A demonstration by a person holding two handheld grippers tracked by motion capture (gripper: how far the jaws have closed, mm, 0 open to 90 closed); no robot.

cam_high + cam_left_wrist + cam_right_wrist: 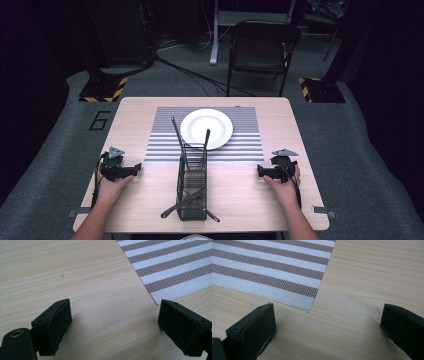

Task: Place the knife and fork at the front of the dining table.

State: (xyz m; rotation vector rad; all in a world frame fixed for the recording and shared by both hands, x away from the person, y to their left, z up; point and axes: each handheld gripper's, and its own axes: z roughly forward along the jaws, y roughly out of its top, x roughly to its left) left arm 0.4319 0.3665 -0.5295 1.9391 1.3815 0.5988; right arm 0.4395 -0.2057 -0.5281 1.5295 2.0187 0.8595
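Wire caddy (192, 187) of utensils stands mid-tabletop by the near edge, untouched. Left gripper (131, 170) and right gripper (261, 170) rest released, empty, flanking it. Start position; next, reach inward for a utensil.

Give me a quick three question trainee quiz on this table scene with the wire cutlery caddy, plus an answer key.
1. True or false: the round white plate sits on the striped woven placemat.
2. What lies between the left gripper and the right gripper: A) black wire cutlery caddy, B) a mug?
3. Are both grippers' jaws open or shut?

Key: 1 true. 2 A. 3 open, holding nothing, above the light wooden table.
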